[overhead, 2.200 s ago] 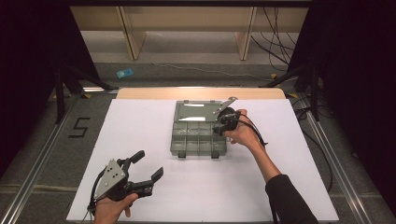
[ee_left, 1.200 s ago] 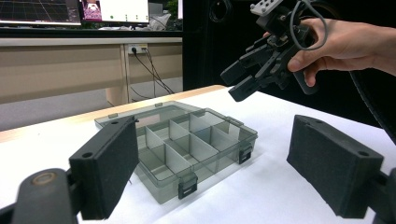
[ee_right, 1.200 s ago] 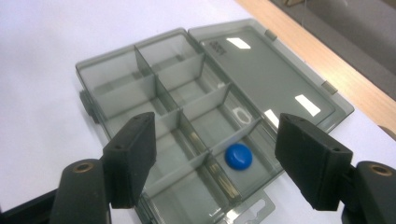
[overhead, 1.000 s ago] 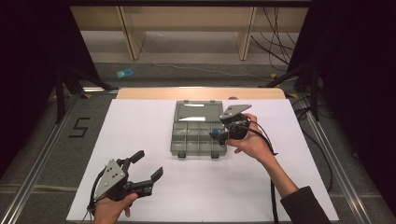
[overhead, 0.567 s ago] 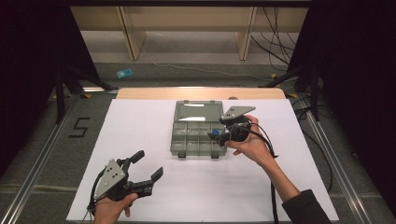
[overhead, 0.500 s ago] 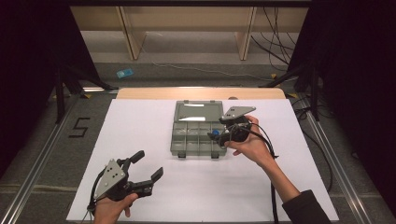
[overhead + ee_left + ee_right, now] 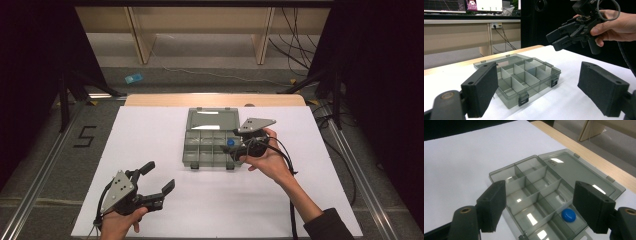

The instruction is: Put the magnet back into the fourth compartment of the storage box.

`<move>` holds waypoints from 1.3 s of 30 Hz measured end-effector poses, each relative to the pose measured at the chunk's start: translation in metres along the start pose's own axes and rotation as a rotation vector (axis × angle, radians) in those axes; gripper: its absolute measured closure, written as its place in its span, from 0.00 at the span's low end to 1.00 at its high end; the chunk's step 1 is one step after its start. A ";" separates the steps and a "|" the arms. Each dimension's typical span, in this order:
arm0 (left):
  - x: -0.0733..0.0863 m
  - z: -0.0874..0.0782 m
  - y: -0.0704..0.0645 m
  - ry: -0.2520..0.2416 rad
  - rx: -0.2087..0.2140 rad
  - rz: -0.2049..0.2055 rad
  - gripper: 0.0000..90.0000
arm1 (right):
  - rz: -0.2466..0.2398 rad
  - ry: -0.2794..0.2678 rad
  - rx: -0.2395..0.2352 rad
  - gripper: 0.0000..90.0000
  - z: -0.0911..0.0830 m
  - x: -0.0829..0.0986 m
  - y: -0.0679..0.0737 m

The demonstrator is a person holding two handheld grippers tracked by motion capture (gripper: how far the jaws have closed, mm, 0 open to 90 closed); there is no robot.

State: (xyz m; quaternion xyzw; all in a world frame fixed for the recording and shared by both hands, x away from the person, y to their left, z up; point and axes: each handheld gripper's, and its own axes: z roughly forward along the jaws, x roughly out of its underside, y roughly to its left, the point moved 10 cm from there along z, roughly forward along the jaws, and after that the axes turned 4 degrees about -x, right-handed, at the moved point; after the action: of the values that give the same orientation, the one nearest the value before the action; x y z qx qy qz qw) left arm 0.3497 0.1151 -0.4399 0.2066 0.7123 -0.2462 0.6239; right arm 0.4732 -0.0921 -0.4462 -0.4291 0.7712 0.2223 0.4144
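On a white-covered table (image 7: pixel 150 135), a smoky-grey compartment box (image 7: pixel 210 145) lying open near the middle, its clear lid (image 7: pixel 212 120) folded flat toward the far edge. Inside, two rows of small compartments, with a single blue bead (image 7: pixel 568 215) resting in one at the end of a row, seen from the high view at the box's right side (image 7: pixel 230 142). Just above that right side, the right tool (image 7: pixel 240 150) held in the person's right hand (image 7: pixel 267 160), jaws spread wide and empty, framing the compartments below in the right gripper view. Down at the near left corner of the table, well apart from the box, the left tool (image 7: pixel 157 182) gripped by the left hand (image 7: pixel 117 225), jaws likewise apart and holding nothing, aimed toward the box. From the left gripper view, two front latches (image 7: pixel 523 98) visible on the box's near wall, and the right tool (image 7: pixel 557 40) raised above the box's far side. Beyond the table, a grey floor (image 7: pixel 190 75) with trailing cables and wooden shelf legs (image 7: pixel 137 32).
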 end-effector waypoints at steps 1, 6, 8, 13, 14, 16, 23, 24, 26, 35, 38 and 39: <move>0.000 0.000 0.000 0.000 -0.001 -0.001 0.17 | -0.003 -0.006 -0.003 0.31 0.000 0.000 0.001; 0.000 0.000 0.000 0.003 0.002 0.007 0.17 | -0.001 -0.030 -0.005 0.31 -0.003 -0.003 0.004; 0.000 0.000 0.000 0.003 0.003 0.006 0.17 | 0.003 -0.032 -0.015 0.31 -0.004 -0.002 0.006; 0.000 0.000 0.000 0.003 0.002 0.005 0.17 | 0.005 -0.045 -0.006 0.31 -0.005 0.001 0.007; 0.000 0.000 0.000 0.003 0.002 0.004 0.17 | 0.015 -0.046 -0.011 0.31 -0.005 0.002 0.009; 0.000 0.000 0.000 0.002 0.003 0.006 0.17 | 0.009 -0.046 -0.007 0.31 -0.007 0.003 0.009; 0.001 0.000 0.000 0.004 0.000 0.004 0.17 | 0.031 -0.083 -0.015 0.29 -0.011 0.004 0.015; 0.001 0.000 0.000 0.004 0.000 0.004 0.17 | 0.031 -0.097 -0.015 0.29 -0.013 0.005 0.016; 0.001 0.000 0.000 0.005 0.001 0.004 0.17 | 0.035 -0.099 -0.014 0.29 -0.014 0.007 0.017; 0.001 0.001 0.000 0.006 0.004 0.006 0.17 | 0.048 -0.155 -0.006 0.29 -0.027 0.014 0.020; 0.001 0.001 0.000 0.005 0.004 0.006 0.17 | 0.048 -0.173 -0.006 0.28 -0.032 0.015 0.022; 0.001 0.001 0.000 0.005 0.004 0.007 0.17 | 0.056 -0.182 -0.011 0.28 -0.033 0.017 0.025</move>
State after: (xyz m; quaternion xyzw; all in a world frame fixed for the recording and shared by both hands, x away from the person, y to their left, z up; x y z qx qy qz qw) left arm 0.3501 0.1142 -0.4411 0.2110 0.7128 -0.2451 0.6223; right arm 0.4326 -0.1101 -0.4417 -0.3875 0.7407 0.2764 0.4741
